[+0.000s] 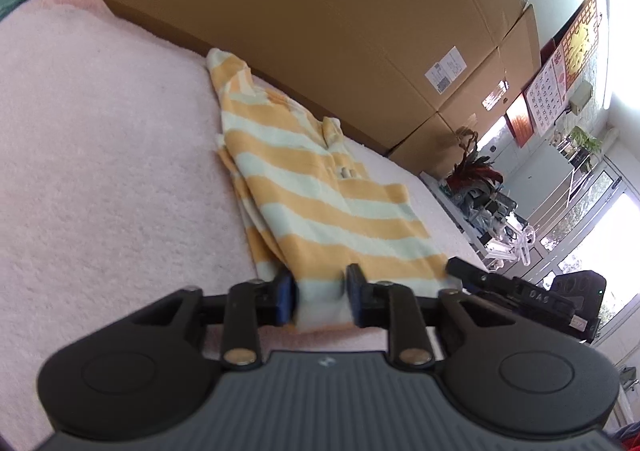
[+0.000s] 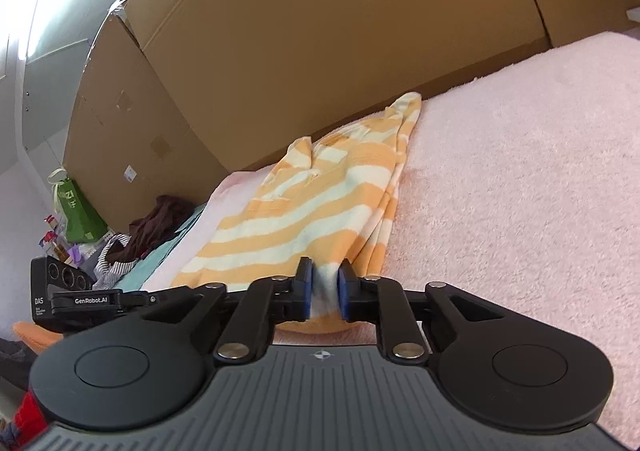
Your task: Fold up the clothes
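Right wrist: both claws (image 2: 324,285) (image 1: 320,293) pinch the striped shirt's (image 2: 304,207) near hem — bare pink blanket (image 2: 520,191) alongside.

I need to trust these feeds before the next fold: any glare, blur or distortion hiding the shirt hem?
Left wrist view: window blown out at right, fisheye bends the cardboard boxes, striped shirt evenly lit, hem soft between the left hand-held gripper pads. Right wrist view: glare at upper left, hem slightly blurred in the right hand-held gripper.
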`<state>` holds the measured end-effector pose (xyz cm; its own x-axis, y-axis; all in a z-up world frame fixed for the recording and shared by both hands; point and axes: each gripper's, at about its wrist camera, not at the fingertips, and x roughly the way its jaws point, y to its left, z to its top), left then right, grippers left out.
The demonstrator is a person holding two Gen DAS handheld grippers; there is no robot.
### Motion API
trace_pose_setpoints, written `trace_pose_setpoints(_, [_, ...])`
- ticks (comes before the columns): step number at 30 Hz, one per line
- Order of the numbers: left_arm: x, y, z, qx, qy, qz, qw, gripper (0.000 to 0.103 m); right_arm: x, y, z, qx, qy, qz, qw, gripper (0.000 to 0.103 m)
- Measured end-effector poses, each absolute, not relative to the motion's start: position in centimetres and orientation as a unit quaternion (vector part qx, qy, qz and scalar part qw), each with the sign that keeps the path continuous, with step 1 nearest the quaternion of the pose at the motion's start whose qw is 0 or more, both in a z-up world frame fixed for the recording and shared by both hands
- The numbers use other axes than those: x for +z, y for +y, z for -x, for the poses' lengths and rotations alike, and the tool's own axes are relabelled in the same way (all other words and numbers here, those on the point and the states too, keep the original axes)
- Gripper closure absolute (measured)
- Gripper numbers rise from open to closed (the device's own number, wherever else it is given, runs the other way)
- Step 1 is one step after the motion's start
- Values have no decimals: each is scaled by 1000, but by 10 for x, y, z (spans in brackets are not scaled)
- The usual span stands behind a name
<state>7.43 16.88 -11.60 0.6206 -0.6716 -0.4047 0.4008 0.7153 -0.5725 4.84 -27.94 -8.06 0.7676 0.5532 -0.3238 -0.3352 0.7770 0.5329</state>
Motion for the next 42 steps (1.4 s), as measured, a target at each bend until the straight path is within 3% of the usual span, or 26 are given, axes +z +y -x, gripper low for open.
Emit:
trace_pose_setpoints(1, [-110,170,-79,-300,299,203,883,45,-76,-282,-50,236,228,-231,916,57])
trace_pose_setpoints(2, [-105,171,-85,-295,292,188,890,36,-71,-284,-56,233,222,-233,918,55])
trace_pose_setpoints(5, [-102,169,-118,-283,304,173,893,36,-62,-274,-83,205,242,-210,925,55])
trace_pose_setpoints(7, [-109,166,-142,-274,326,183,886,50,-62,-263,-101,182,251,-180,933,56])
trace_pose_setpoints(8, [-112,164,-148,-272,330,183,885,70,-63,-257,-108,175,250,-169,937,56])
trace_pose_setpoints(9, [-113,161,-150,-273,325,179,887,79,-65,-252,-115,172,247,-162,940,57])
trace_pose_setpoints(12, [-113,155,-150,-279,310,164,894,85,-69,-241,-129,185,253,-147,938,73])
trace_pose_setpoints(14, [-111,152,-148,-282,306,153,896,88,-69,-236,-134,201,262,-140,933,93])
trace_pose_setpoints(15, [-110,153,-146,-290,299,151,896,91,-68,-236,-133,219,258,-144,930,94])
trace_pose_setpoints(19, [-107,156,-141,-305,282,144,899,91,-60,-237,-128,279,232,-163,918,95])
trace_pose_setpoints(27, [-116,159,-153,-274,307,157,898,84,-72,-244,-145,182,257,-161,935,86])
trace_pose_setpoints(29, [-117,160,-153,-277,308,160,896,84,-72,-247,-141,185,255,-169,934,82])
trace_pose_setpoints(31, [-118,161,-154,-279,309,168,893,84,-74,-251,-140,177,256,-180,933,58])
trace_pose_setpoints(32, [-119,162,-155,-280,310,173,892,84,-74,-252,-141,174,260,-182,932,57])
trace_pose_setpoints(34, [-120,164,-155,-281,310,179,890,84,-76,-252,-145,177,272,-185,927,59])
trace_pose_setpoints(35, [-120,164,-154,-281,309,179,891,84,-78,-251,-147,185,278,-188,924,73])
trace_pose_setpoints(37, [-119,162,-153,-281,308,173,893,84,-77,-251,-146,198,270,-194,922,86])
trace_pose_setpoints(42, [-118,158,-152,-277,310,162,895,84,-82,-258,-152,199,275,-227,913,87])
